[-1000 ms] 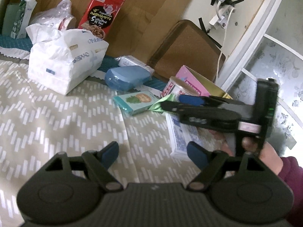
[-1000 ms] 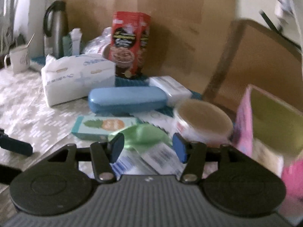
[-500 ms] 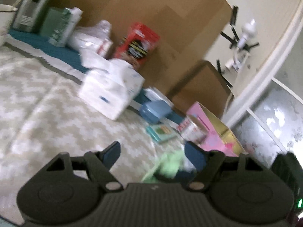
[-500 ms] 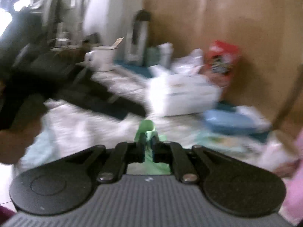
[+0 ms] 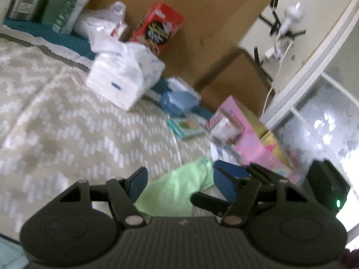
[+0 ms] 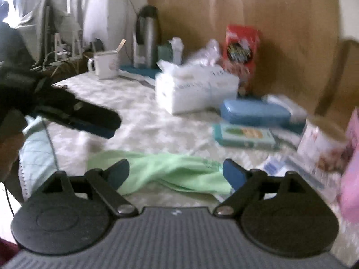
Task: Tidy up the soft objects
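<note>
One green cloth (image 6: 170,170) is lying crumpled on the patterned tablecloth (image 5: 67,130) at the lower middle of both views, and two grippers are hanging over it. The right gripper (image 6: 177,172) is spreading its jaws wide with the cloth lying between the blue fingertips (image 6: 233,174), not pinched. The left gripper (image 5: 179,183) is also standing wide open above the near end of the cloth (image 5: 175,190). Across the middle of the right wrist view one white tissue pack (image 6: 195,89) is showing a tuft of tissue poking from its top; its blue lettering is too blurred to read. Behind it, one red box (image 6: 241,49) with a dark round picture is standing against a sheet of cardboard (image 6: 269,22), its print unreadable. To the right, one blue case (image 6: 255,112) is lying closed, with one teal packet (image 6: 244,134) bearing a pineapple picture just in front of it. One round tub (image 6: 320,145) is sitting at the right edge beside one pink box (image 5: 249,139), whose open top is showing a yellow inside. At the upper left one white mug (image 6: 105,65) is holding a stick or spoon, near one metal flask (image 6: 147,38).
</note>
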The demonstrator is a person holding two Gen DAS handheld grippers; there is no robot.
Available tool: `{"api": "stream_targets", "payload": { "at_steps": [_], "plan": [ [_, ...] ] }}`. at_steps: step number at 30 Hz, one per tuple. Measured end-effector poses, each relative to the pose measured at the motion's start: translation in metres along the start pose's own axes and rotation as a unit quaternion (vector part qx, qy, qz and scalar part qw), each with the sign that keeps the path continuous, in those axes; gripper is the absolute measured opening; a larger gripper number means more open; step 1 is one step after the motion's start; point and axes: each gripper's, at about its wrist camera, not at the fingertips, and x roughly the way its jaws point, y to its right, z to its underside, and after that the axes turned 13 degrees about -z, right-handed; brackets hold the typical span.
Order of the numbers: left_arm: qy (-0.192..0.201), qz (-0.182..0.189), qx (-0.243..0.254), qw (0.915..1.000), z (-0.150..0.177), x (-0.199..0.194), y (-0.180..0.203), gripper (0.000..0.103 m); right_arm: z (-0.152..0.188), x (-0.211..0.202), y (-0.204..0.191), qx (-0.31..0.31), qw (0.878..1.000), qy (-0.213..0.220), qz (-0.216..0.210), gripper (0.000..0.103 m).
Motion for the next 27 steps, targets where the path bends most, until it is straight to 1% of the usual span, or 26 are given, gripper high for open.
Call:
{"api": "stream_targets", "payload": {
  "at_steps": [1,2,3,4,5,6,7,8,9,10,13,16,19,22,25,27],
  "plan": [
    [-0.008,-0.006,0.005,0.9999,0.002,0.005,0.003,0.06,0.001,0.006,0.005,0.015,1.0,-0.011,-0.006,0.089],
    [-0.017,-0.014,0.009,0.9997,0.004,0.01,0.006,0.057,0.002,0.009,0.007,0.025,1.0,-0.016,-0.01,0.076],
    [-0.028,-0.021,0.013,0.9993,0.007,0.016,0.008,0.055,0.004,0.01,0.005,0.021,1.0,-0.013,-0.004,0.07],
    [-0.024,-0.02,0.018,0.9994,0.01,0.017,0.009,0.05,0.004,0.01,0.001,0.011,1.0,-0.013,-0.004,0.05],
    [-0.02,-0.023,0.024,0.9992,0.012,0.017,0.011,0.036,0.004,0.009,-0.002,0.006,1.0,-0.012,-0.013,0.029],
    [-0.024,-0.022,0.027,0.9991,0.013,0.017,0.013,0.027,0.005,0.006,-0.006,0.01,1.0,-0.011,-0.024,0.018],
    [-0.036,-0.011,0.025,0.999,0.014,0.019,0.013,0.023,0.005,0.004,-0.008,0.013,0.999,-0.01,-0.032,0.012],
    [-0.049,0.005,0.016,0.9986,0.016,0.022,0.013,0.022,0.008,0.003,-0.013,0.008,0.999,-0.008,-0.032,0.011],
    [-0.055,0.013,0.008,0.9983,0.018,0.023,0.014,0.022,0.011,0.0,-0.017,-0.003,0.999,-0.005,-0.032,0.009],
    [-0.058,0.015,0.009,0.9982,0.019,0.024,0.018,0.022,0.013,-0.003,-0.02,-0.008,1.0,-0.004,-0.022,0.009],
    [-0.069,0.033,0.03,0.9966,0.023,0.024,0.036,0.022,0.022,-0.024,-0.012,0.012,1.0,0.005,-0.022,0.009],
    [-0.093,0.068,0.063,0.9913,0.027,0.03,0.064,0.022,0.036,-0.055,-0.006,0.039,0.999,0.017,-0.018,0.009],
    [-0.123,0.098,0.103,0.982,0.034,0.047,0.096,0.022,0.057,-0.088,0.0,0.067,0.997,0.028,0.007,0.009],
    [-0.161,0.123,0.14,0.9692,0.045,0.073,0.13,0.022,0.083,-0.115,0.007,0.099,0.993,0.046,0.05,0.009],
    [-0.185,0.143,0.177,0.9559,0.053,0.1,0.162,0.022,0.106,-0.135,0.019,0.133,0.984,0.066,0.094,0.009],
    [-0.194,0.153,0.193,0.9496,0.052,0.114,0.181,0.022,0.114,-0.145,0.029,0.154,0.978,0.08,0.119,0.009]
  ]
}}
